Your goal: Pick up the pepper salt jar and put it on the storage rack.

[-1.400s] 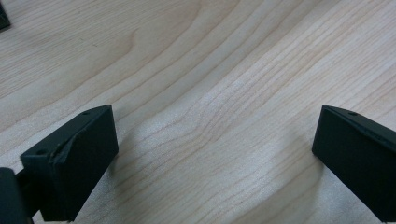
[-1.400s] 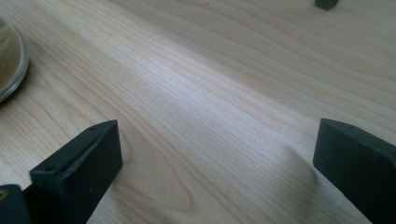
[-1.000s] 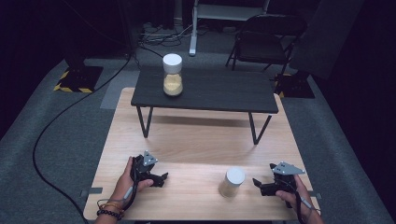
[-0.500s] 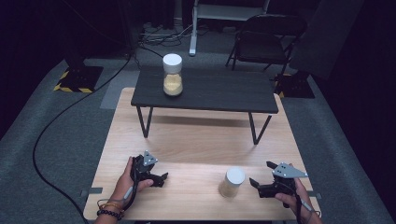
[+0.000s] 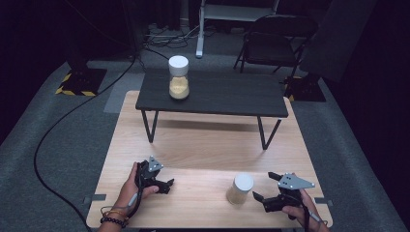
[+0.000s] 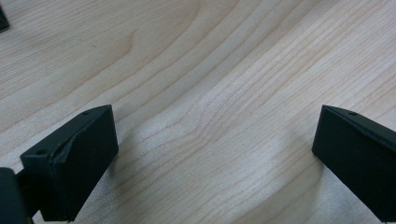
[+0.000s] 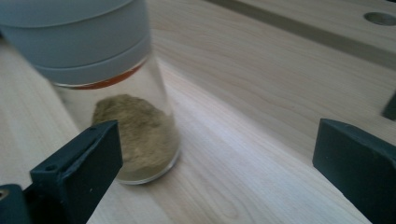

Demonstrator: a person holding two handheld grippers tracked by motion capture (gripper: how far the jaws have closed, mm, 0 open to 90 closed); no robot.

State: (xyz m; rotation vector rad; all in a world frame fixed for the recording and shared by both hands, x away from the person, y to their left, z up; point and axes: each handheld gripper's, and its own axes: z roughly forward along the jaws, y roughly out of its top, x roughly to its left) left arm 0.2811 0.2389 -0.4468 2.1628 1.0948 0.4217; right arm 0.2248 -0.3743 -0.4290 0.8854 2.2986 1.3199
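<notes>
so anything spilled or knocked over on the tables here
Nothing stands out. The near jar stands upright and capped on the wooden table, beside the open right gripper. The far jar is upright on the dark bench. No powder shows on either surface.

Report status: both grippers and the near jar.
Left gripper open over bare wood. Right gripper open, beside near jar, not touching. Jar upright, lidded. Nothing between.

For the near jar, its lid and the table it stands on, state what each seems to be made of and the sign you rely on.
Near jar: clear glass or hard plastic, glossy; the tan powder shows through its wall. Lid: matte pale grey, probably plastic, with a smooth stepped rim. Table: light wood or wood-look laminate, with grain lines running along it.
</notes>
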